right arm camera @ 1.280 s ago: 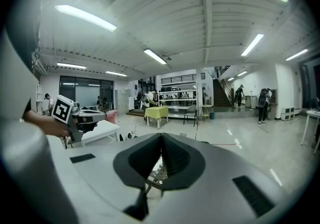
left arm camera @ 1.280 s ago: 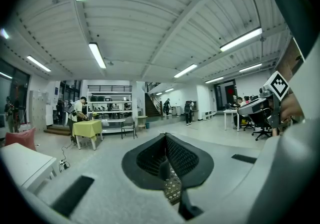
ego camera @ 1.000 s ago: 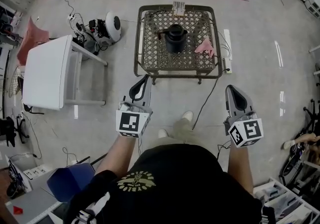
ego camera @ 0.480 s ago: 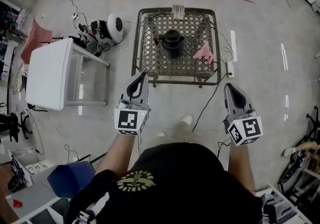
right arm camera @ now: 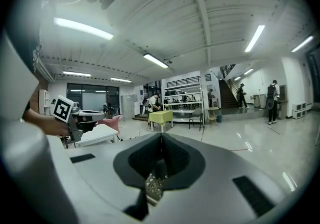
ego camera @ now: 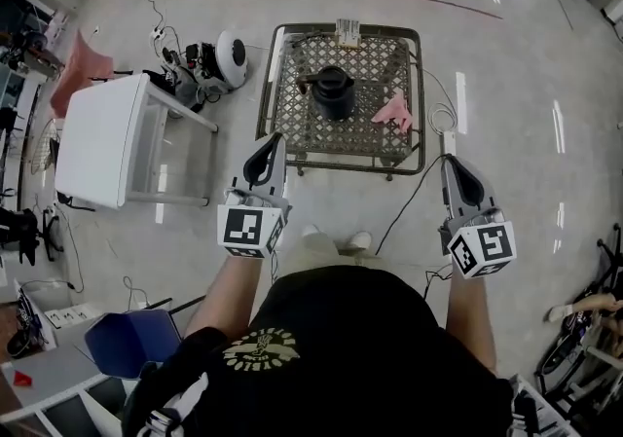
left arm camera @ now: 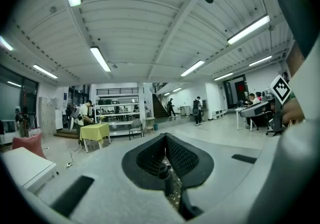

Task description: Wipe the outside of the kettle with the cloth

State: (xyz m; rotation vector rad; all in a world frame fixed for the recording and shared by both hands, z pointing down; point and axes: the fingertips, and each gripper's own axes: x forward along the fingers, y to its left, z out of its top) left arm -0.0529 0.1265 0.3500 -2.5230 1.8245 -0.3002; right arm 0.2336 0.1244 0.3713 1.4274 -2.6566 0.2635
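You stand on the pale floor facing a low metal lattice bench (ego camera: pixel 275 104), with a pair of tongs in each hand, both reaching toward it and both well short of its near edge. The left tongs (ego camera: pixel 274 138) are pressed together with nothing between them, and the right tongs (ego camera: pixel 450 162) are likewise closed and empty. The black kettle (ego camera: pixel 333 92) stands upright near the middle of the bench. The pink cloth (ego camera: pixel 395 111) lies crumpled to its right, apart from the kettle and close to the bench's right edge. Neither pair of tongs touches either thing. A black cable (ego camera: pixel 399 201) runs across the floor from the bench's near right corner toward your feet. A white table (ego camera: pixel 97 143) stands to the left, with open floor between it and the bench.
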